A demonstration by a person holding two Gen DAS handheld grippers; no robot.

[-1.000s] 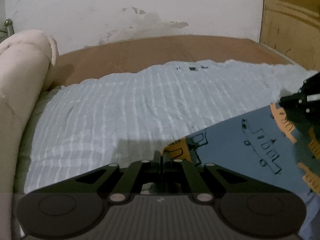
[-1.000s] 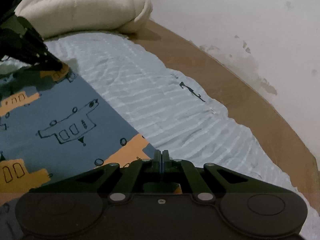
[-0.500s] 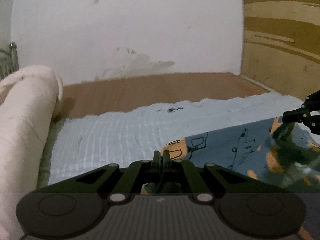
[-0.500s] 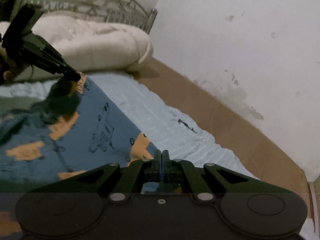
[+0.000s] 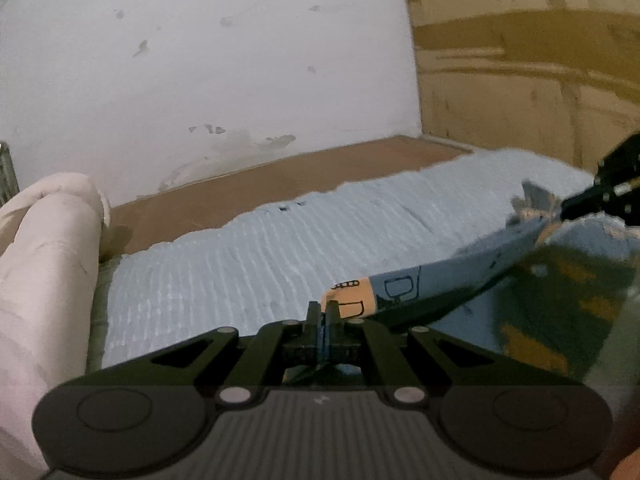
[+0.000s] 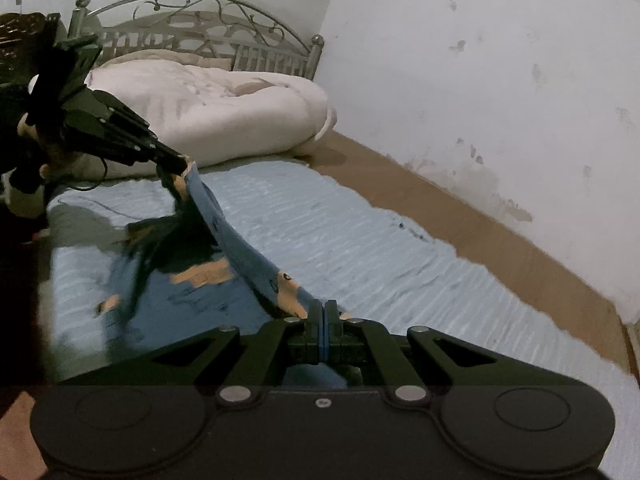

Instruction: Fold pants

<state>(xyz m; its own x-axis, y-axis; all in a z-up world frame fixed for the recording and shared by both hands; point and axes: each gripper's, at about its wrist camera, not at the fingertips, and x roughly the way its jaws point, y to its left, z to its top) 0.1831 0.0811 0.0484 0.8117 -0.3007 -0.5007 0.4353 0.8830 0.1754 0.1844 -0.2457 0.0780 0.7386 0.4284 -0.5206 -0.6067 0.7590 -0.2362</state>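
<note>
The left gripper point(image 5: 322, 312) is pinched onto one corner of the blue, orange-patterned pants point(image 5: 432, 286); the right gripper point(image 6: 322, 312) pinches another corner. The cloth's lifted edge stretches taut between them, its long axis running from gripper to gripper, with the rest sagging onto the pale blue sheet point(image 6: 328, 224) below. Beyond lie a rolled cream quilt point(image 6: 216, 108), a metal headboard point(image 6: 192, 24) and a white wall point(image 5: 208, 68).

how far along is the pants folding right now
Done: both grippers have hold of one edge of the pants. In hand: the left gripper and right gripper hold that edge lifted above the blue bedspread, while the rest lies below. Left: laying the edge over, and any further folds.
</note>
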